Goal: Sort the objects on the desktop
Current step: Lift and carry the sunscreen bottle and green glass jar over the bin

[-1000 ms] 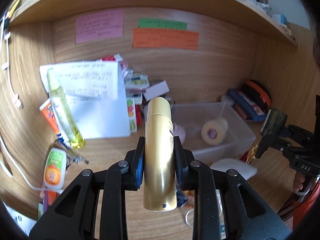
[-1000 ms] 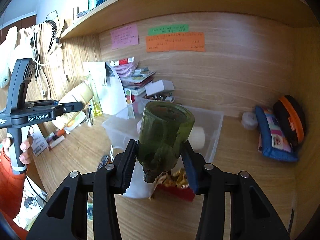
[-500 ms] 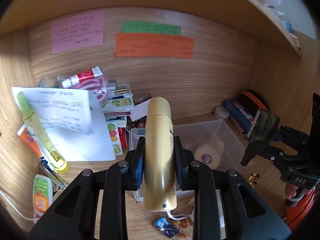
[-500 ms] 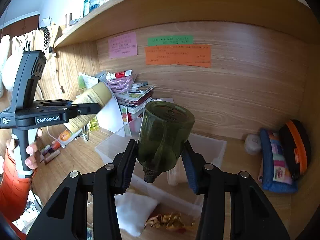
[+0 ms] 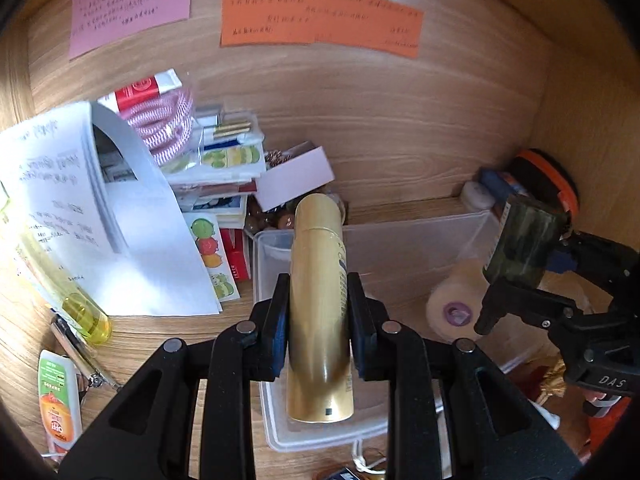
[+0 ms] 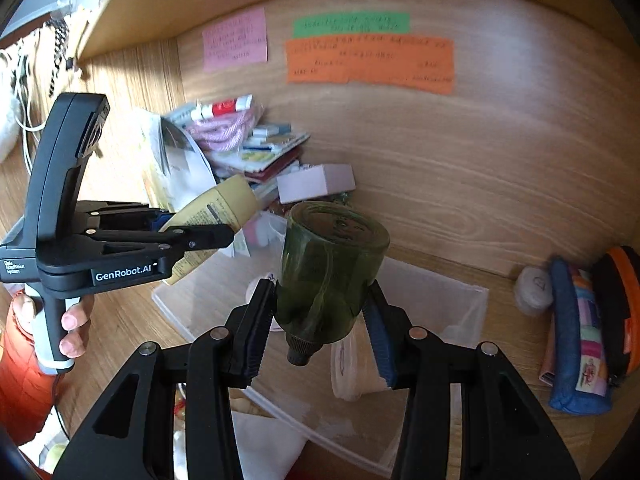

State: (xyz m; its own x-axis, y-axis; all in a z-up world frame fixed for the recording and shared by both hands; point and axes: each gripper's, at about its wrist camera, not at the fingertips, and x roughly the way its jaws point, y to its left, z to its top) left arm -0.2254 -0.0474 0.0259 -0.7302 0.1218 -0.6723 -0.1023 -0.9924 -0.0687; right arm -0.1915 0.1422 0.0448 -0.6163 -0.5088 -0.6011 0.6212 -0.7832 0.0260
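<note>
My left gripper [image 5: 318, 320] is shut on a gold bottle [image 5: 320, 304] and holds it above the left end of a clear plastic bin [image 5: 400, 248]. My right gripper [image 6: 320, 320] is shut on a dark green bottle [image 6: 330, 268], held neck down above the same bin [image 6: 452, 300]. The green bottle [image 5: 524, 240] and the right gripper show at the right of the left wrist view. The gold bottle [image 6: 216, 216] and the left gripper show at the left of the right wrist view. A roll of tape [image 5: 452, 308] lies inside the bin.
A pile of papers, booklets and a pink cord [image 5: 168, 120] stands left of the bin against the back wall. A yellow bottle [image 5: 68, 292] and an orange-green tube [image 5: 60, 396] lie at the left. Pouches [image 6: 580, 328] stand at the right wall. A shelf runs overhead.
Both grippers have moved forward and over the bin with their bottles still held. The bin and back wall now look closer in both views.
</note>
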